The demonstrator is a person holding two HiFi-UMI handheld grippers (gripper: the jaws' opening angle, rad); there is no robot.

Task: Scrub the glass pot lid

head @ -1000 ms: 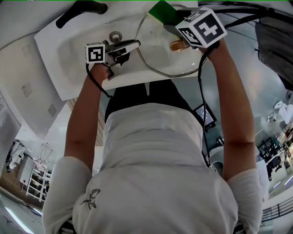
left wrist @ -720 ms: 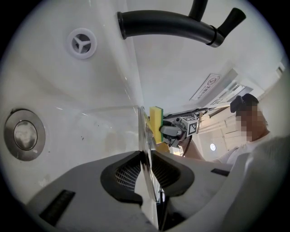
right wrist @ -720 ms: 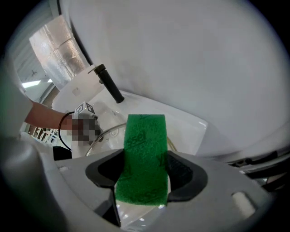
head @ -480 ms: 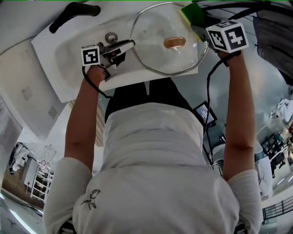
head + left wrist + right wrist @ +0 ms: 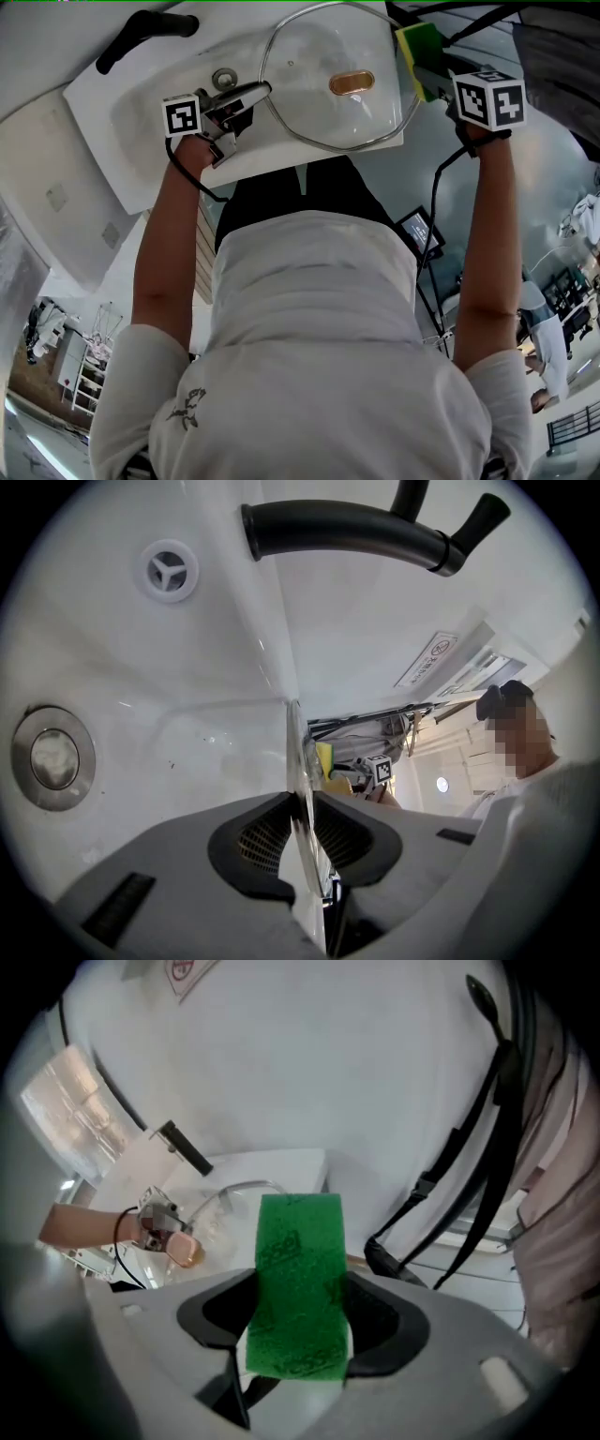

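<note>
- Sponge (image 5: 419, 45) position is what changed. A second ago it sat on the far rim of the glass pot lid (image 5: 309, 108), close to the knob (image 5: 352, 83). Now it has swept out past the lid's right edge. In the right gripper view the lid lies well off to the left, with nothing under the sponge's green face.
- Right tool (image 5: 433, 75) is clamped on that sponge, both pads pressed into its sides, with the green scouring face forward and the yellow foam behind.
- Left tool (image 5: 255, 92) has not shifted. Its jaws are closed on the lid's metal rim at the left side, and in the left gripper view the glass runs edge-on between the pads.
- Lid hangs over the white sink (image 5: 131, 122), knob side up, with its near edge over the sink's front rim. The black faucet (image 5: 141, 33) is beyond it on the left.
- Judgement: one stroke across the top appears to have run off the rim, so scrubbing is under way but not finished. The sponge must come back onto the glass for the next pass.
- Risk: the lid is held by a single narrow rim grip, so a heavy push far from that grip could twist it in the pads.
</note>
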